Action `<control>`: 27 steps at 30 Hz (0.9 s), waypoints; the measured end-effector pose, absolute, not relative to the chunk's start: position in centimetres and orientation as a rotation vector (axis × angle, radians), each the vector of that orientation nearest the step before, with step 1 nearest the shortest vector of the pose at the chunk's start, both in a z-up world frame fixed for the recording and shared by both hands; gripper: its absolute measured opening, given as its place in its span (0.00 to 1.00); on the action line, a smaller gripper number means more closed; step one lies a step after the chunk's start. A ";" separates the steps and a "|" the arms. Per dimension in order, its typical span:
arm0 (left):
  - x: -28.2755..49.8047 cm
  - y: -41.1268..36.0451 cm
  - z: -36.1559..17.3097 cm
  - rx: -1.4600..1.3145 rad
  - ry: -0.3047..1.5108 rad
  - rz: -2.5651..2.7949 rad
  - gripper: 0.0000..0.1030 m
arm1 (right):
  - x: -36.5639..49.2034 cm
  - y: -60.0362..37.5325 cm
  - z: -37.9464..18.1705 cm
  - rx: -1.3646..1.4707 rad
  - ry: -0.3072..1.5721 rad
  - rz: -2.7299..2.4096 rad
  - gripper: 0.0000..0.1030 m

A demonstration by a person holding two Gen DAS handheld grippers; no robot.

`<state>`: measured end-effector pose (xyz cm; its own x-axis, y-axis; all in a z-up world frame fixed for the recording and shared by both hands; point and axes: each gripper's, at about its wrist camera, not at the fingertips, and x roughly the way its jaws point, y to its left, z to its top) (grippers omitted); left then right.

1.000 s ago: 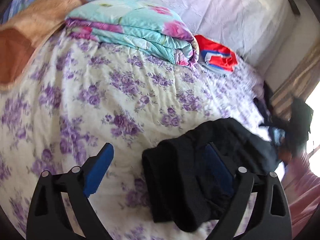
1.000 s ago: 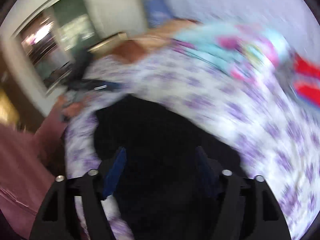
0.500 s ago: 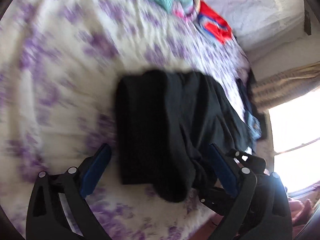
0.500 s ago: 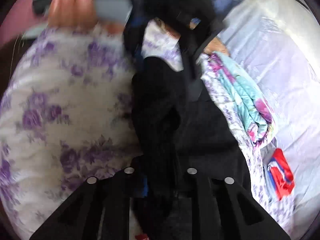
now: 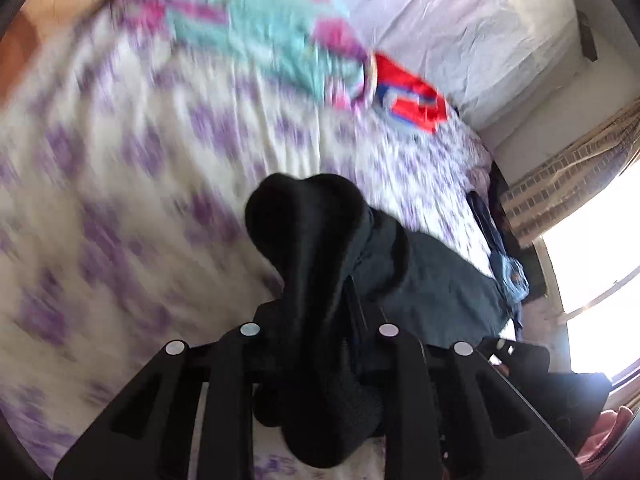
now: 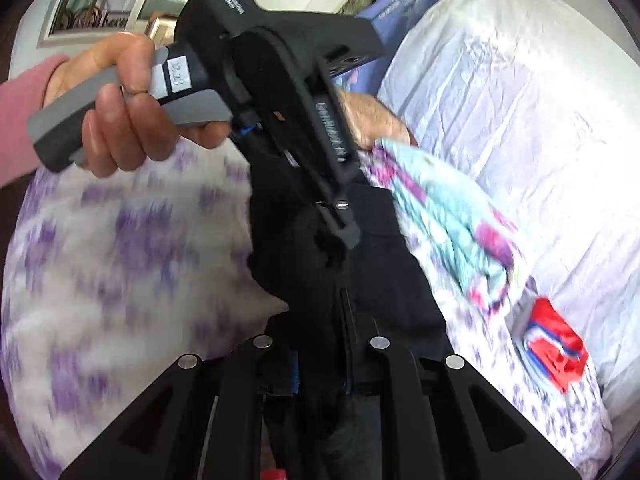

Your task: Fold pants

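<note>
Over floral bedsheet, both grippers' fingers pinch black pants bunched between them.

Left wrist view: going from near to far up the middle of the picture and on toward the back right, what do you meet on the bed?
Left claw shut on the black pants → purple-flowered bedsheet → red folded cloth → pale wrinkled cover at the back.
</note>
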<state>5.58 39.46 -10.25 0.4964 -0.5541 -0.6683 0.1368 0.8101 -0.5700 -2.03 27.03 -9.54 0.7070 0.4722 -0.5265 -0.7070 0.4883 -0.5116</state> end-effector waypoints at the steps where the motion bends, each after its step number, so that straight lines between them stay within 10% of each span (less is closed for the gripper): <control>1: 5.8 40.1 -9.6 -0.473 0.955 -0.427 0.21 | -1.5 27.9 -9.4 -0.771 0.327 0.732 0.15; 12: 5.9 43.4 -13.0 -0.416 0.992 -0.163 0.49 | -0.4 18.3 -7.1 -0.424 0.444 0.749 0.71; 20: -0.1 35.4 -4.9 -0.115 0.788 -0.110 0.63 | -0.2 -7.1 -6.9 -0.046 0.561 0.095 0.72; 27: -2.2 17.2 -8.6 0.021 0.870 -0.604 0.63 | -3.4 -22.4 -10.7 0.236 0.649 -0.262 0.71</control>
